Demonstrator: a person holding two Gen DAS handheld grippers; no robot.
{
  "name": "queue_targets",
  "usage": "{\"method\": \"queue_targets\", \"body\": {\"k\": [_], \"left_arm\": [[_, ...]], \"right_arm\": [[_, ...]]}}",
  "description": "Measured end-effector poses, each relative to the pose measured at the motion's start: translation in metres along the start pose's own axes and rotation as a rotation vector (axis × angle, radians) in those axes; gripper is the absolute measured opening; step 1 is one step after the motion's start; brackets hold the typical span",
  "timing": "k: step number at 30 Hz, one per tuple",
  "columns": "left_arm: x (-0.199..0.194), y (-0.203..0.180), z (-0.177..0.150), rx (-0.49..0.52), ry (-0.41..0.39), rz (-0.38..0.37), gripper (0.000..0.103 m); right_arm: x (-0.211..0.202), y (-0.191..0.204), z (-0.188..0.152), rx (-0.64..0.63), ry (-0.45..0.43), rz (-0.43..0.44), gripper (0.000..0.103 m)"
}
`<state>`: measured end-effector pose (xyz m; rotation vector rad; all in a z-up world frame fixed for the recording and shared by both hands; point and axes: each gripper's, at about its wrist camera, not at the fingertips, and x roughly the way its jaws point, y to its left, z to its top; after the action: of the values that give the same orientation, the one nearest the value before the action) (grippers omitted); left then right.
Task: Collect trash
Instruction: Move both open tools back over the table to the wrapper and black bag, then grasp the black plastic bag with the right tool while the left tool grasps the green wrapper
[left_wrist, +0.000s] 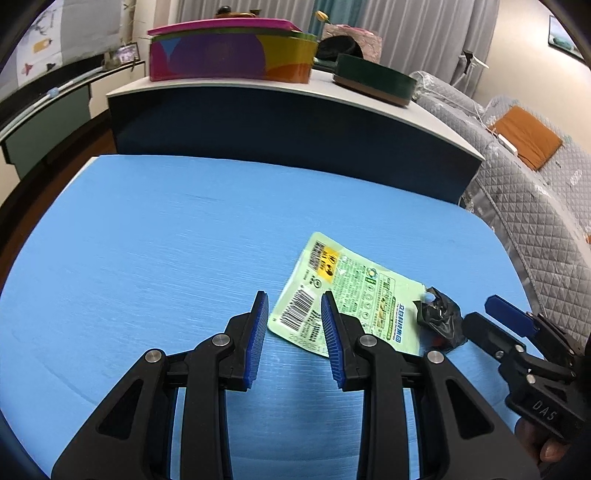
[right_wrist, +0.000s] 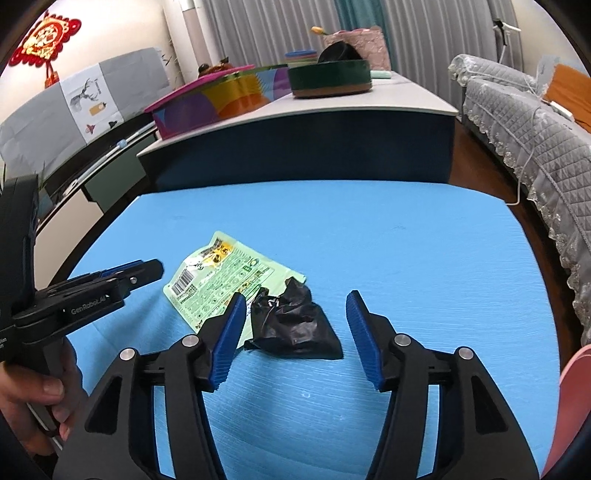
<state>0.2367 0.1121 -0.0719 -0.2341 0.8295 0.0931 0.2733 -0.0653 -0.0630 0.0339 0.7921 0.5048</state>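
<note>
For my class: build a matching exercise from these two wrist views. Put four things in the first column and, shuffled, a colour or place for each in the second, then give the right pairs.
Column one:
1. wrapper
2. crumpled bag
3. round tin
4. mat

Column two:
A. blue, spread under the trash
B. dark green, up on the white-topped counter
C. black, lying on one corner of the printed sheet
D. pale green, printed with barcodes, flat on the surface

Right pairs: 1-D, 2-C, 3-B, 4-A
</note>
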Motion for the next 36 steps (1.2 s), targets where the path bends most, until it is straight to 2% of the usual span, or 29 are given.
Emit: {"method": "queue_targets", "body": {"k": [12, 17, 21, 27, 36], "left_arm": [[0.023, -0.004, 0.004, 0.010, 0.042, -0.027, 0.030], [0.030, -0.006, 0.007, 0.021, 0.050, -0.020, 0.036], [0.031, -0.003, 0.006, 0.012, 0.055, -0.019, 0.037], [0.033, -0.008, 0.006, 0.032, 0.060, -0.010, 0.042], [0.032, -0.004, 0.008, 0.015, 0.062, 0.009, 0.042]], "right_arm": [[0.022, -0.002, -0.005, -0.004, 0.067, -0.008, 0.062], [0.026, -0.004, -0.004, 0.006, 0.094, -0.017, 0.062], [0.028, -0.005, -0.004, 0.007, 0.106, -0.017, 0.062], [0.027, -0.005, -0.007, -0.011, 0.118, -0.025, 0.054], [0.015, -0.007, -0.007, -0.017, 0.093, -0.041, 0.051]]}}
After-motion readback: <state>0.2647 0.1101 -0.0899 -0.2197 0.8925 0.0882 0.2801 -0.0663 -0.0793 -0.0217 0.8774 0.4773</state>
